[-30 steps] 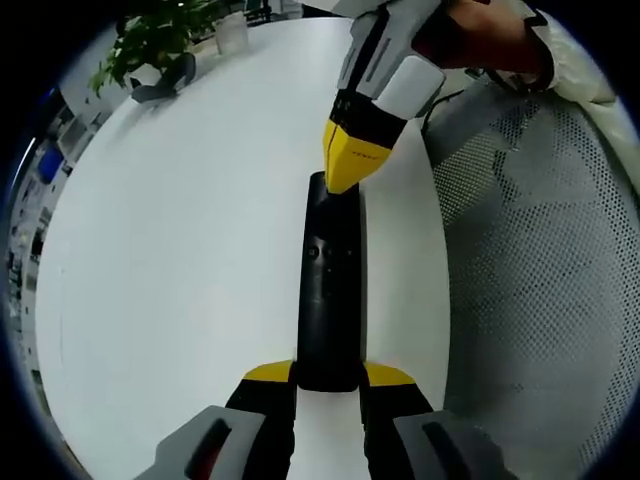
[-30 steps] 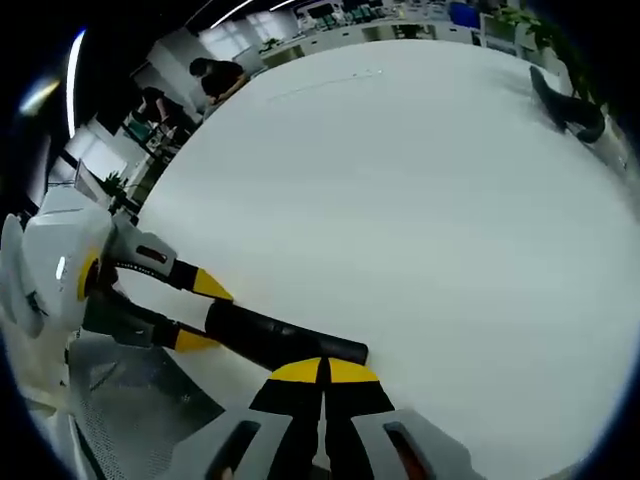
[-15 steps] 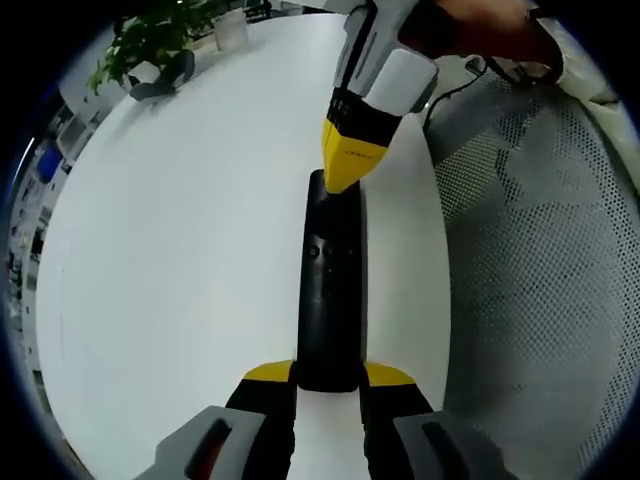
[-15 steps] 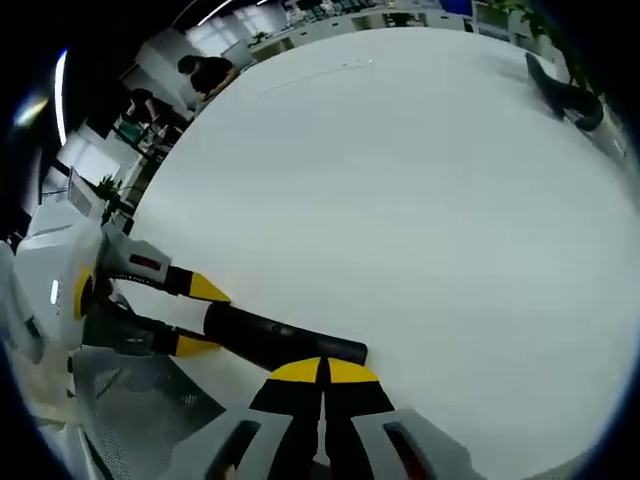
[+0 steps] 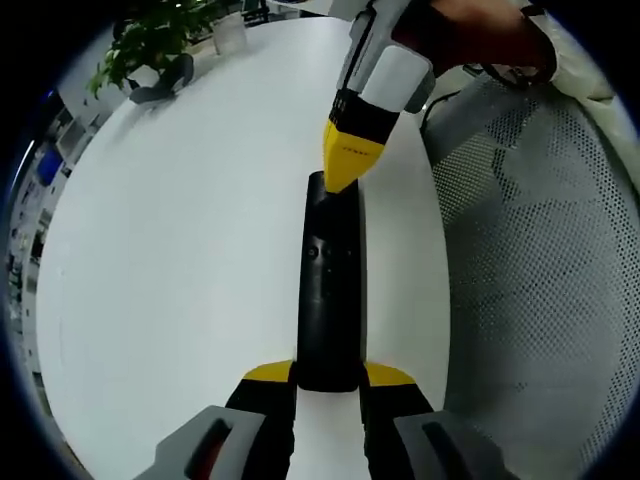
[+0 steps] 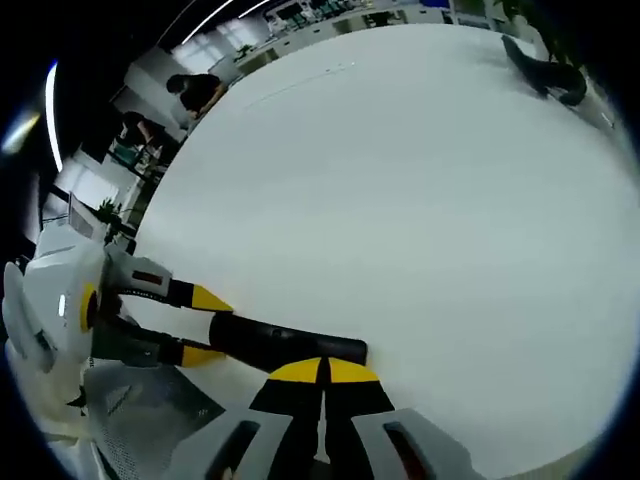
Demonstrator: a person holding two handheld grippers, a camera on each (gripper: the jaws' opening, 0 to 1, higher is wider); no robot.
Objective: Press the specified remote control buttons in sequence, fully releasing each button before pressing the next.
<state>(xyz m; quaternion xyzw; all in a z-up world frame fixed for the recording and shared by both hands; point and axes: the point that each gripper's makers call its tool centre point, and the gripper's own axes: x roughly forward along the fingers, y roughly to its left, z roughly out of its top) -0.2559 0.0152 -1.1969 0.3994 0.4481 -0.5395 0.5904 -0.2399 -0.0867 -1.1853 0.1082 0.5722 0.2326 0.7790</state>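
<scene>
A long black remote [image 5: 328, 290] lies lengthwise on the white table [image 5: 180, 260]. My left gripper [image 5: 328, 375] is shut on its near end, one yellow tip on each side. My right gripper [image 5: 342, 178] comes down from the top of the left gripper view, jaws shut to a single yellow point that rests on the remote's far end. In the right gripper view the right gripper [image 6: 322, 366] has its tips together right over the remote [image 6: 285, 343]. The left gripper [image 6: 208, 325] clamps that remote from the left.
A potted plant [image 5: 150, 35], a glass [image 5: 231, 32] and a dark curved object [image 5: 165, 80] stand at the table's far end. A mesh chair [image 5: 540, 260] sits beside the table's right edge. People sit at desks in the background [image 6: 195, 90].
The right gripper has tilted slightly while its tip stays on the remote's far end. The right gripper view has swung a little. The remote and left gripper have not moved.
</scene>
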